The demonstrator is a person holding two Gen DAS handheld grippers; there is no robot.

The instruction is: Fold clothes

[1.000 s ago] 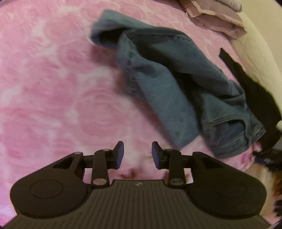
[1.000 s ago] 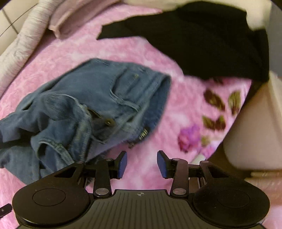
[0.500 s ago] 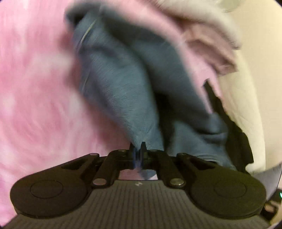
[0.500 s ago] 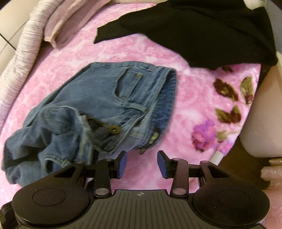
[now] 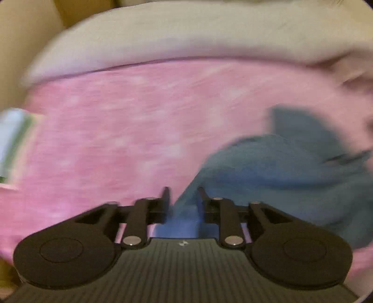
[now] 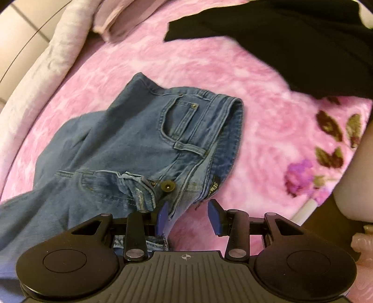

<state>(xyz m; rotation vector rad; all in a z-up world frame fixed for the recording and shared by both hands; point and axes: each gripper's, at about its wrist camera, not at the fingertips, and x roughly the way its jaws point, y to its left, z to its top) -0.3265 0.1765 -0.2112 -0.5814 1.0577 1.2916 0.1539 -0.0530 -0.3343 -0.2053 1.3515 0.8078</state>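
Observation:
A pair of blue jeans (image 6: 139, 139) lies crumpled on the pink blanket (image 6: 256, 98), waistband and button (image 6: 167, 186) toward me. My right gripper (image 6: 188, 214) is open just at the waistband's near edge; the denim reaches in beside its left pad (image 6: 162, 215). The left wrist view is blurred by motion. There a jeans leg (image 5: 279, 167) runs from the right down between the fingers of my left gripper (image 5: 183, 198). Those fingers stand wide apart, so the left gripper is open with denim in the gap.
A black garment (image 6: 303, 46) lies spread at the back right of the blanket. A pale quilt (image 6: 46, 70) and folded pinkish cloth (image 6: 121, 16) border the far left. The quilt (image 5: 163, 35) rims the blanket (image 5: 116, 128) in the left wrist view.
My left gripper closed on a jeans leg, swung it leftward, and now stands open again. The right gripper has moved in closer to the waistband and stayed open.

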